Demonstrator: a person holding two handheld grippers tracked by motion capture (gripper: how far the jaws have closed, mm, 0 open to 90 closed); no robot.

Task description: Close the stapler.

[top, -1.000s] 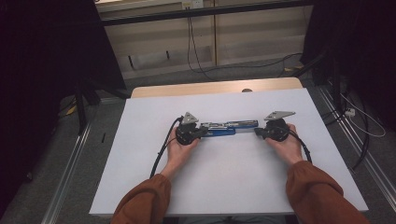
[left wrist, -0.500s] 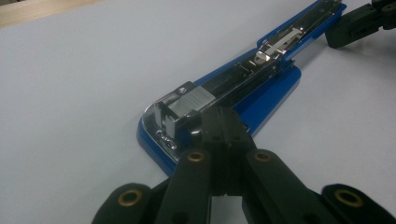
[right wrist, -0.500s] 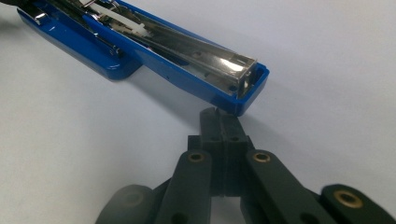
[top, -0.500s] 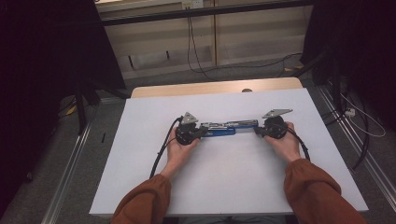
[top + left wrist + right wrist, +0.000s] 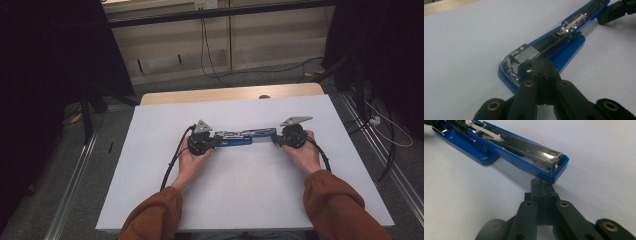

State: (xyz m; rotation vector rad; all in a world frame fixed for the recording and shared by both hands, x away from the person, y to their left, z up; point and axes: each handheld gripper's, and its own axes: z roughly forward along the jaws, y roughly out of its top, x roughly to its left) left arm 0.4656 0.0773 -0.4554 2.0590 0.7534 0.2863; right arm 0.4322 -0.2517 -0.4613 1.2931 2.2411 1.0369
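A blue stapler (image 5: 245, 137) lies swung open flat on the white table top (image 5: 150, 165), its metal staple channel facing up. My left gripper (image 5: 216, 141) is shut, its tips against the stapler's left end. In the left gripper view the closed jaws (image 5: 543, 68) meet at the blue base (image 5: 571, 50) beside the metal head. My right gripper (image 5: 275, 140) is shut too. Its tips (image 5: 543, 186) touch the underside of the blue arm's open end (image 5: 554, 170). The right gripper's jaws (image 5: 614, 11) also show at the far end in the left gripper view.
A strip of bare wood (image 5: 225, 94) runs along the table's far edge. Beyond it are a wall panel and a hanging cable (image 5: 202, 45). Metal rails (image 5: 75, 190) and more cables (image 5: 390, 130) lie on the floor at both sides.
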